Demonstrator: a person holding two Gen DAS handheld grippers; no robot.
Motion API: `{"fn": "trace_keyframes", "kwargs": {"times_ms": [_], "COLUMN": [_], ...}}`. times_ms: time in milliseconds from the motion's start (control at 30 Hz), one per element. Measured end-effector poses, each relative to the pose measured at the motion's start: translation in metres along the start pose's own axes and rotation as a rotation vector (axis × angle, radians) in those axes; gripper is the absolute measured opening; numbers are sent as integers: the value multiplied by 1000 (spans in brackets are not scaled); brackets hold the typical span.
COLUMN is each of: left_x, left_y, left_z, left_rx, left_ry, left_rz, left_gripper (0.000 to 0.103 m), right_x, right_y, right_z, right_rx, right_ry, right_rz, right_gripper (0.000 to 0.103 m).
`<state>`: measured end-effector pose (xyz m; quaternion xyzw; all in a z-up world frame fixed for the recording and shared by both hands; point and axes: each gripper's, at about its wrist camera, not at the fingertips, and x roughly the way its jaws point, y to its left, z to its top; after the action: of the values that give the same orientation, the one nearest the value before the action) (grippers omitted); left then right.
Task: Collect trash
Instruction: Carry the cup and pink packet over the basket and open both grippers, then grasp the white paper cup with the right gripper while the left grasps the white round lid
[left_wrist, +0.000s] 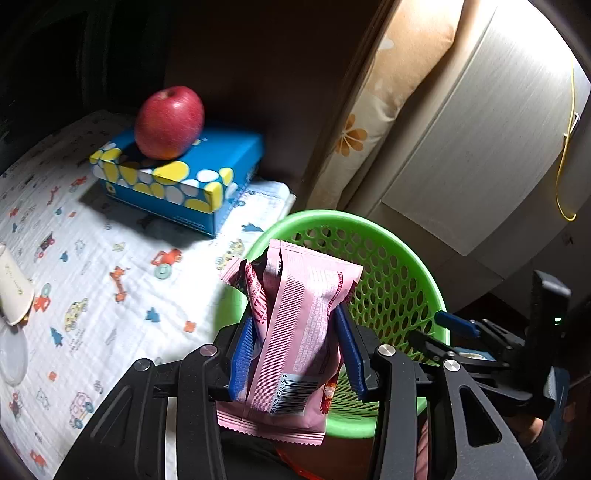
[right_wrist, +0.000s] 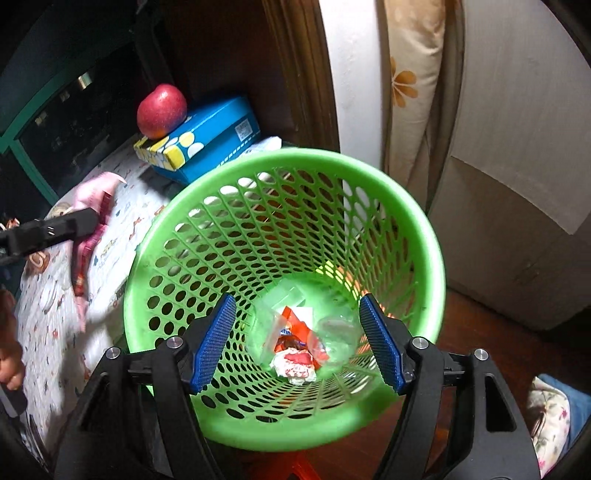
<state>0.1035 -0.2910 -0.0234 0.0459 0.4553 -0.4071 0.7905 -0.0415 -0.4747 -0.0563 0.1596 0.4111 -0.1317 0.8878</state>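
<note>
We see the pink wrapper (right_wrist: 90, 229) motion-blurred in the right wrist view. The white object (left_wrist: 13, 284) is cut off at the left edge; the clear trash (right_wrist: 332, 332) in the green basket (right_wrist: 155, 229) stays unidentifiable.

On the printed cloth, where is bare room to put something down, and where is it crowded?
The cloth is bare between the blue box and the green basket. The far corner is taken by the box with the apple on it. White things crowd the left edge. The left gripper holds pink wrappers by the basket rim.
</note>
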Motion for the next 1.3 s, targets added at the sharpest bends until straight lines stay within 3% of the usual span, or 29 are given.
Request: {"fn": "trace_keyframes", "kwargs": {"times_ms": [433,633,767,1067,1300], "left_x": [44,48,42,0,-38], "left_y": [-36,-36,-32,8,75], "left_z": [-6,-9,-10,-23,-41], "left_rx": [31,2,-5,-31,-158], "left_ry": [90,91,74,5,-41], "left_rz": [-64,-98,-102,37,165], "left_gripper": [45,67,67,69,73], "right_x": [-39,-44,-46,-41,-27], "right_y": [-15,-16,-13,12,52], "right_z": [-3,-5,-4,2,13], "right_rx": [56,69,63,11,-57], "right_ry": [-96,-106,-110,-108,-88], "right_rz": [12,18,22,70,129], "right_gripper": [76,76,76,78,79]}}
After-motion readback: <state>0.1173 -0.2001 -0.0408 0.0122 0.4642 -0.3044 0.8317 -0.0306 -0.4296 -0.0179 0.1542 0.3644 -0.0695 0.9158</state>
